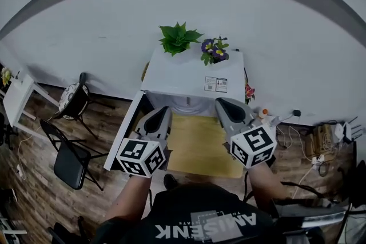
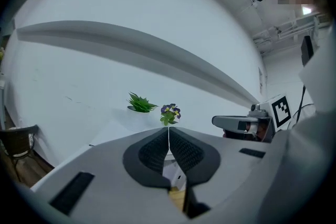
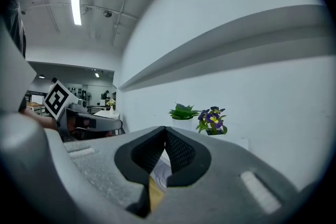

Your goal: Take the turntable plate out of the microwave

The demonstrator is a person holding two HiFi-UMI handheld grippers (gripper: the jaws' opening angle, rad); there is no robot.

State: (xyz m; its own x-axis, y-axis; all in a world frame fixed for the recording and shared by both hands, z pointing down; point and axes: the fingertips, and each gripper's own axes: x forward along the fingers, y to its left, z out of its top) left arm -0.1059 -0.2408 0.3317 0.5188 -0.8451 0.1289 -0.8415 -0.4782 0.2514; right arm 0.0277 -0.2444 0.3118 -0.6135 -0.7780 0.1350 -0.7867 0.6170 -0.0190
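- Left gripper (image 1: 162, 111) (image 2: 168, 131): the jaws are seen pressed together along their length, with nothing held between the ribbed pads. It is held roughly level, at the left side of the microwave's opening.
- Right gripper (image 1: 222, 102) (image 3: 165, 131): the jaws are likewise closed on nothing. It is held at the right side of the same opening, beside the left gripper but well apart from it.
- Marker cubes (image 1: 141, 157): one is carried at the rear of each gripper, nearest the person.
- Microwave (image 1: 189, 74): a white unit is shown on a yellow table (image 1: 200, 154), set against a pale wall (image 1: 114, 26). Its door (image 1: 123, 135) is swung open to the left of the head view.
- Turntable plate (image 1: 189, 104): a pale rounded form can be made out inside the cavity. It is probably the plate, though it is dim and small in the head view. It lies beyond the gripper tips and between them, inside the microwave, and is touched by neither gripper.
- Green plant (image 1: 179, 38) (image 2: 140, 103) (image 3: 182, 111) and purple-flowered plant (image 1: 214, 50) (image 2: 169, 112) (image 3: 212, 119): both are stood on the microwave's top, at its back edge.
- Black chair (image 1: 71, 160): it is placed on the wooden floor, left of the open door.
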